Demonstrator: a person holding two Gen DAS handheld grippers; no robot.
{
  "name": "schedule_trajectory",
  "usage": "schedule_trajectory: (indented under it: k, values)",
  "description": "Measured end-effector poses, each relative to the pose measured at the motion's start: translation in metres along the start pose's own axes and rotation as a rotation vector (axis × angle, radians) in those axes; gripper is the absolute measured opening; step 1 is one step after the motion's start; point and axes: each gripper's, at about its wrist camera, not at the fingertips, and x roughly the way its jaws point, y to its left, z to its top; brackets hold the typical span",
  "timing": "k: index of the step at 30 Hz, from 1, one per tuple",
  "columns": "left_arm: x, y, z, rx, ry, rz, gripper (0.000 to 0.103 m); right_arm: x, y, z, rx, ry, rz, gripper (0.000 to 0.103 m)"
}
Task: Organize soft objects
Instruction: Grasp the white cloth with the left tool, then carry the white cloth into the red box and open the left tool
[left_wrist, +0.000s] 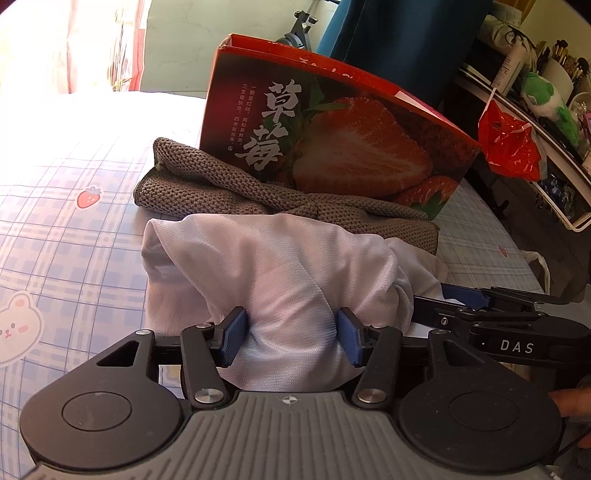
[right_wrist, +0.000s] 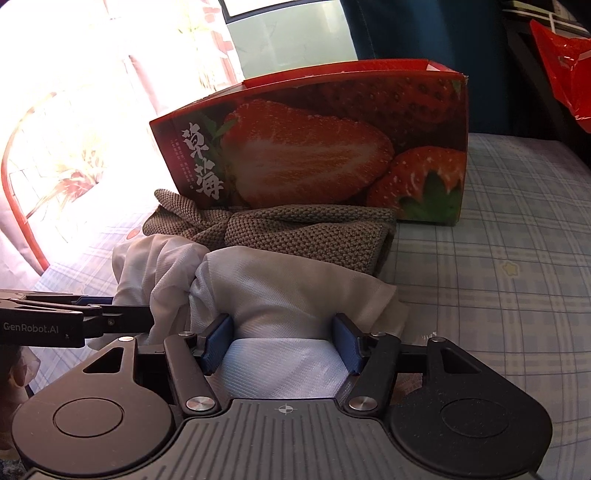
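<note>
Between the blue pads of the left gripper (left_wrist: 291, 338) bulges a bunched fold of the white garment (left_wrist: 280, 266), and the jaws stand pressed against it from both sides; the right gripper (right_wrist: 282, 341) pinches the same cloth in the same way a little further along, so that each tool shows at the edge of the other's view. Held at both ends, the white garment is gathered into a loose roll just above or on the checked bedsheet (left_wrist: 74, 236); whether its underside rests on the bed cannot be told. Its long axis runs roughly across the views, from one gripper to the other, parallel to the front face of the strawberry box (left_wrist: 332, 136). Just beyond it lies the grey knitted cloth (left_wrist: 229, 188), folded flat and touching the foot of the box, its length also along that face. The box stands upright with its top open, and nothing can be seen inside from here. By my judgement the work is at an early or middle stage: both soft things remain outside the box, one in hand and one waiting.
</note>
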Motion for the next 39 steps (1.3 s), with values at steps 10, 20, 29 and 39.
schedule_trajectory:
  k: [10, 20, 29, 39]
  values:
    - [0.001, 0.000, 0.001, -0.001, 0.002, 0.001, 0.057, 0.001, 0.003, 0.002, -0.003, 0.022, -0.016, 0.055]
    - [0.000, -0.002, 0.003, 0.016, 0.001, 0.002, 0.046, -0.008, 0.007, 0.005, -0.001, 0.052, 0.014, 0.037]
    - [-0.022, -0.003, 0.016, 0.024, -0.044, -0.035, 0.018, -0.031, 0.007, 0.021, 0.024, 0.004, 0.081, 0.013]
    - [-0.072, -0.018, 0.058, 0.076, -0.224, -0.037, 0.017, -0.063, 0.019, 0.071, -0.051, -0.150, 0.111, 0.012]
